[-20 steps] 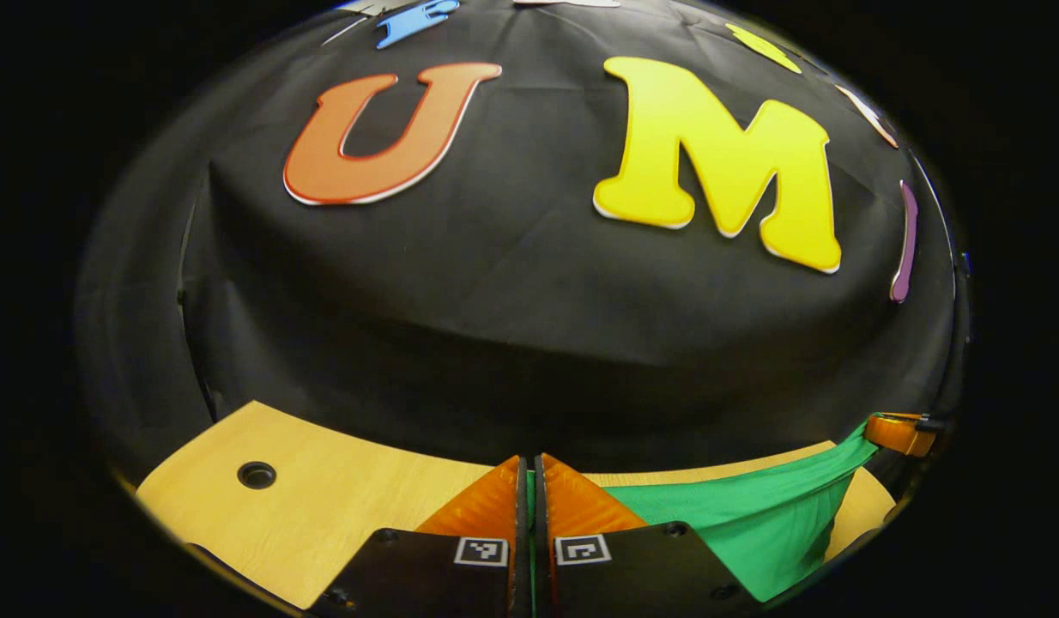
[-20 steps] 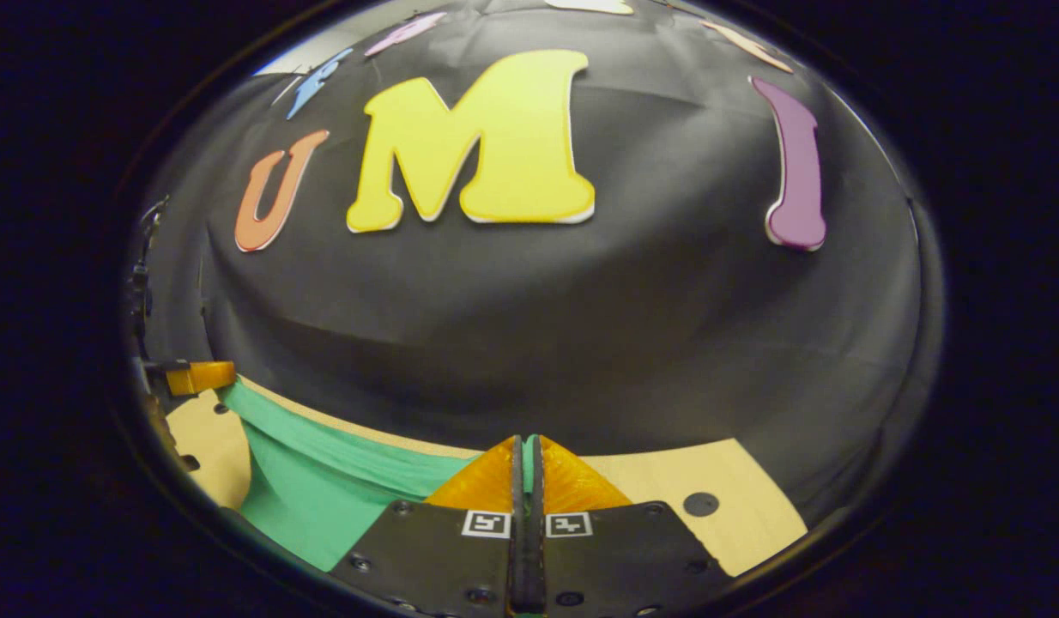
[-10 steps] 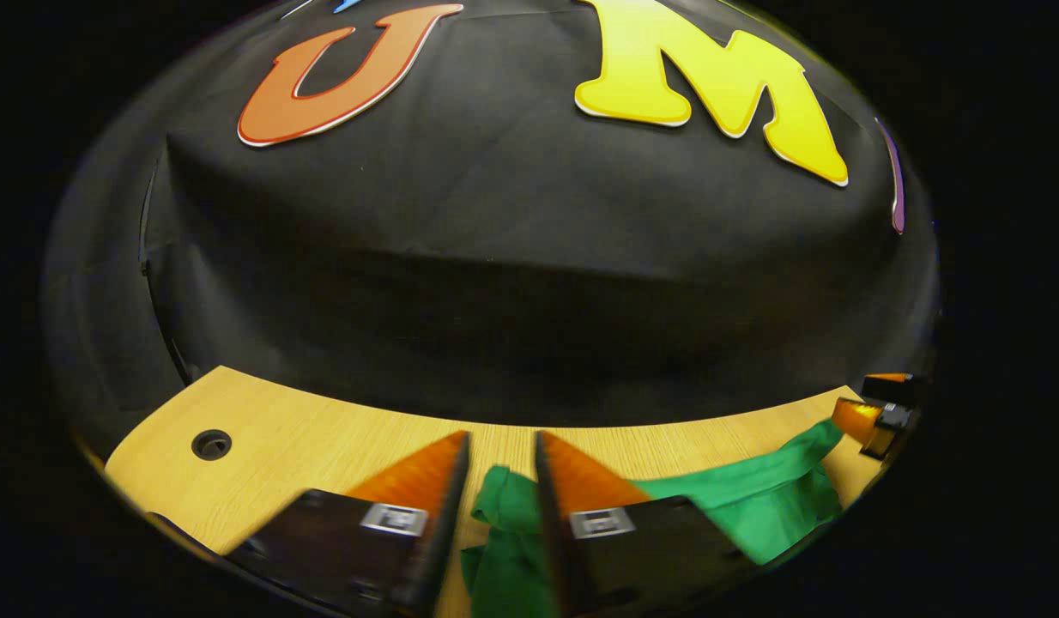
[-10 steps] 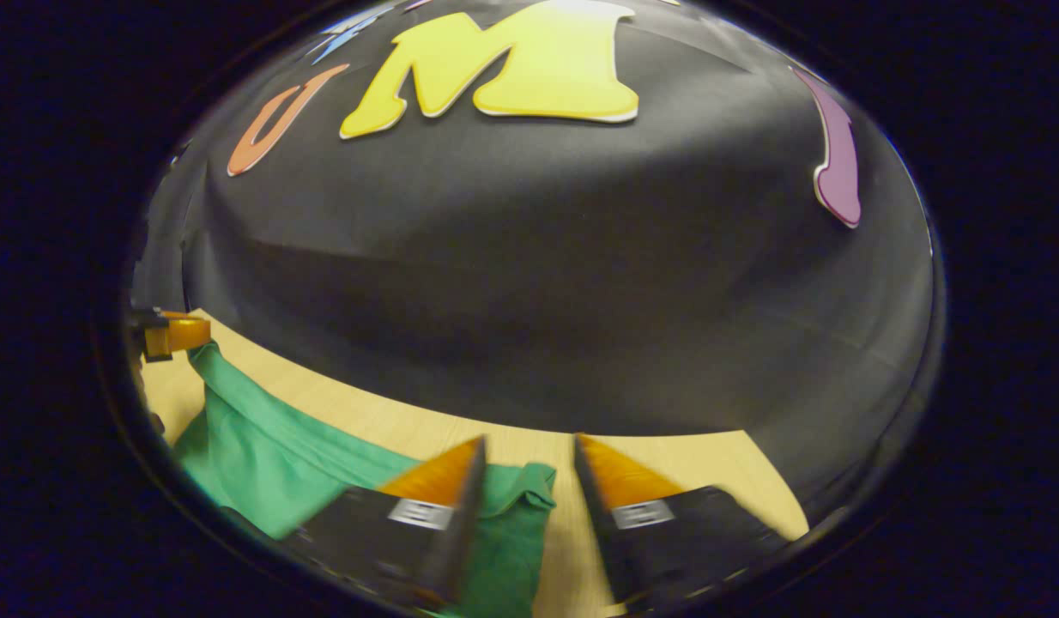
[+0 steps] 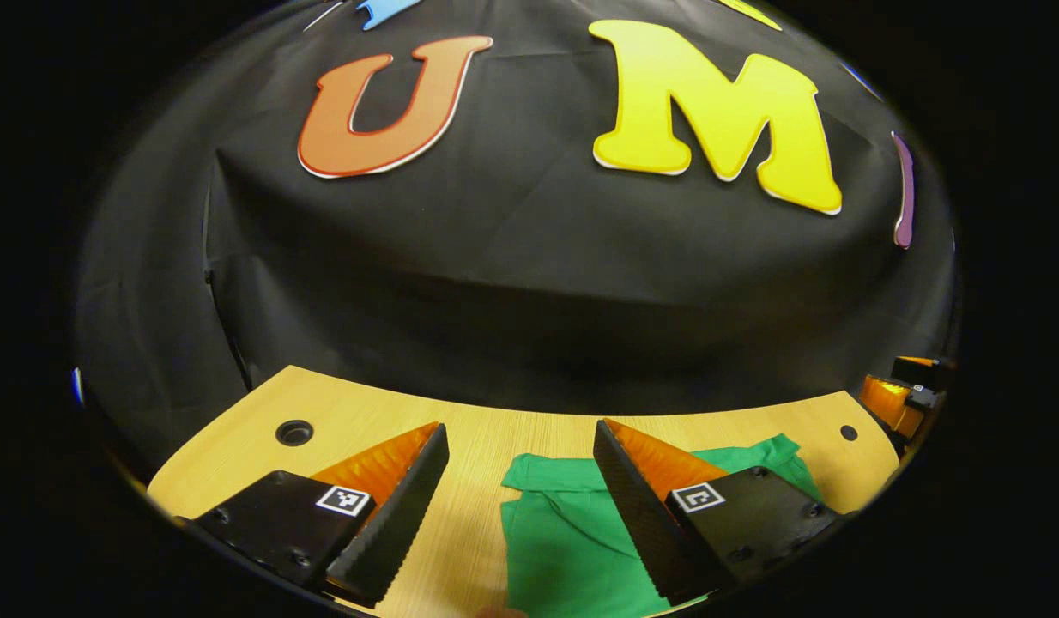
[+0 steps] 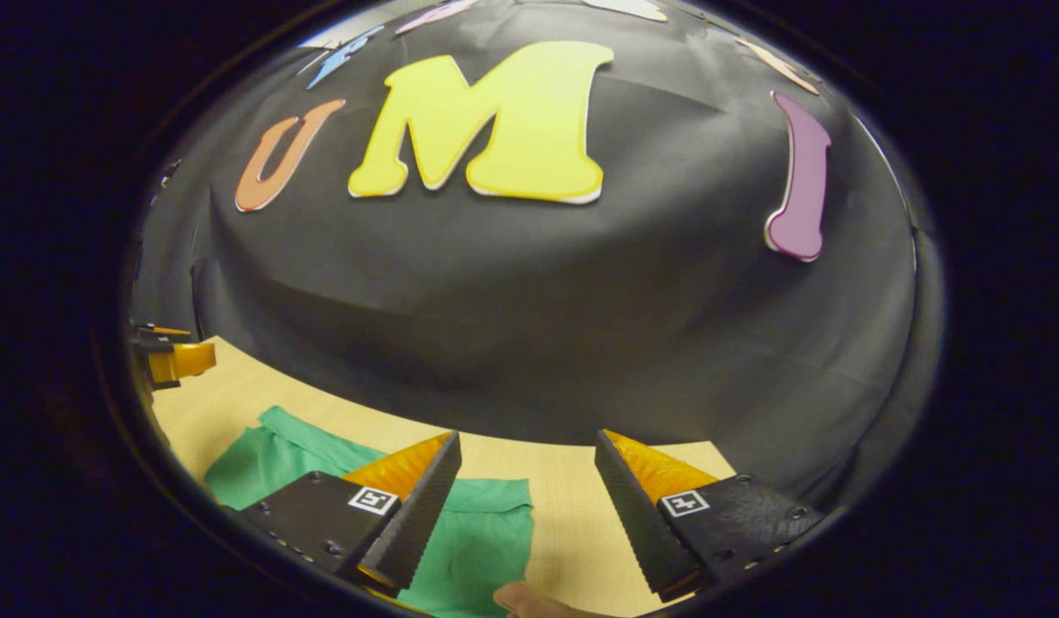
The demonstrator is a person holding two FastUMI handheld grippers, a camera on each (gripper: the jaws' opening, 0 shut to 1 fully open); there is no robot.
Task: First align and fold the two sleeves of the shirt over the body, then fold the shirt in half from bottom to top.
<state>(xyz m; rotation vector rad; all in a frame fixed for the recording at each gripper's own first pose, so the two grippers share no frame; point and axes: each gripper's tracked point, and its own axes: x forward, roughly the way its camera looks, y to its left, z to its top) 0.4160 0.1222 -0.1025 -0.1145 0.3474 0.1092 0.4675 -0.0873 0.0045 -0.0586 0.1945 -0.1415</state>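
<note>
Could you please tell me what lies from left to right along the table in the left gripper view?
Hole in the table → left gripper's left finger → green shirt → its right finger → small hole → right gripper.

Left hand-held gripper (image 5: pixel 521 481) — black screwed plates, square coded markers, serrated inner edges

Left gripper (image 5: pixel 521 463) and right gripper (image 6: pixel 525 472) both hover with jaws spread wide

shirt (image 5: pixel 564 532): plain green (no print seen) | table (image 5: pixel 487 433): pale wood grain, dark round holes | booth wall (image 5: pixel 529 275): black cloth
</note>
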